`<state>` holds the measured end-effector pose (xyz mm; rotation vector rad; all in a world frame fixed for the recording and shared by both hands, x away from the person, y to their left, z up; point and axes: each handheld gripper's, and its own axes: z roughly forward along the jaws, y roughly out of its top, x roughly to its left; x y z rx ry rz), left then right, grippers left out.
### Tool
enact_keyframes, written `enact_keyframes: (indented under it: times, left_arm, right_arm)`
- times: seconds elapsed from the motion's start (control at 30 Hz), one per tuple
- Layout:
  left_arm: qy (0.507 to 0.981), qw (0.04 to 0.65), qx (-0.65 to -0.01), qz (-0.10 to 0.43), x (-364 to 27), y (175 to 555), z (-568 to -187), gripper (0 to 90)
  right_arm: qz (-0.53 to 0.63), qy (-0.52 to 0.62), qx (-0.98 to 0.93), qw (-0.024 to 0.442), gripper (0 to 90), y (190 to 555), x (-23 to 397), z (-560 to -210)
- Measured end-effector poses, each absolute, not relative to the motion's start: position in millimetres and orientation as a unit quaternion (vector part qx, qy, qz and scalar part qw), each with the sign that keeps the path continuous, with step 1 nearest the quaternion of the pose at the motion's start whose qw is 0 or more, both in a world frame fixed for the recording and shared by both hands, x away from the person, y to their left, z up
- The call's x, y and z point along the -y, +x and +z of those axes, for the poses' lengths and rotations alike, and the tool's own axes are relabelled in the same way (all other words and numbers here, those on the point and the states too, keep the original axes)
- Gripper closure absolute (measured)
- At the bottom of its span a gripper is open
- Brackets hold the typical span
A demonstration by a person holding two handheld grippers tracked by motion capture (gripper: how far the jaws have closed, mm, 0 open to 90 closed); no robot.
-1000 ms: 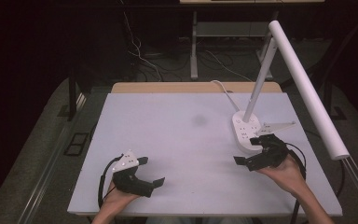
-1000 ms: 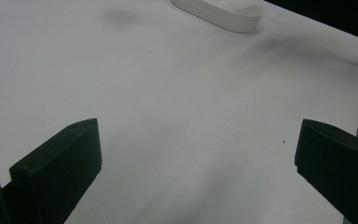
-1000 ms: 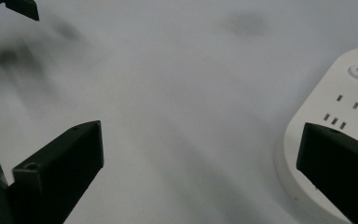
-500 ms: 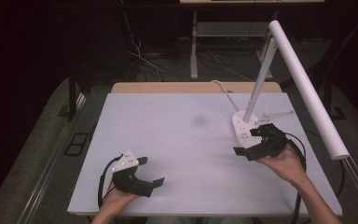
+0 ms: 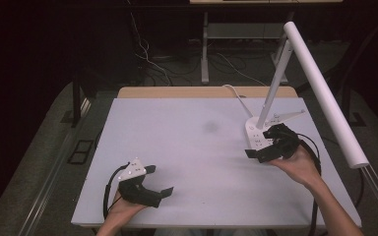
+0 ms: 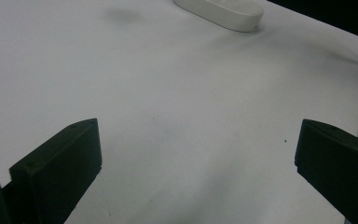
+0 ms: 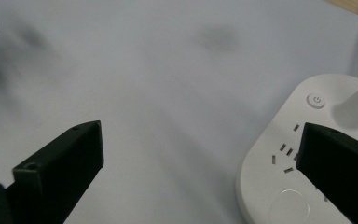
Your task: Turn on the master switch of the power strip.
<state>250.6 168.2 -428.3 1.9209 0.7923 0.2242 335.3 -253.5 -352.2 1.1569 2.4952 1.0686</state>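
Both grippers, left gripper (image 5: 158, 180) and right gripper (image 5: 262, 151), gape wide and empty; the right could nudge the lamp base (image 5: 256, 136) beside it.

tool (image 7: 200, 172): jaws spread wide, nothing between | surface (image 7: 144, 84): white, bare ahead of tool, faint dark smudge (image 7: 219, 39) far ahead | lamp base (image 7: 284, 182): white, power button, slots, under right jaw
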Motion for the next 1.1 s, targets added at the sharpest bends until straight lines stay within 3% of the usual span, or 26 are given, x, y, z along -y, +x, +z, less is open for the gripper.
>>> enact_keyframes:
  times: [1.1]
  left_arm:
    - [0.796,0.500,-0.329,0.091,-170.6,251.0,-428.3,0.0]
  right_arm:
    - [0.299,0.391,-0.861,0.126,0.2,381.2,236.1,-354.6]
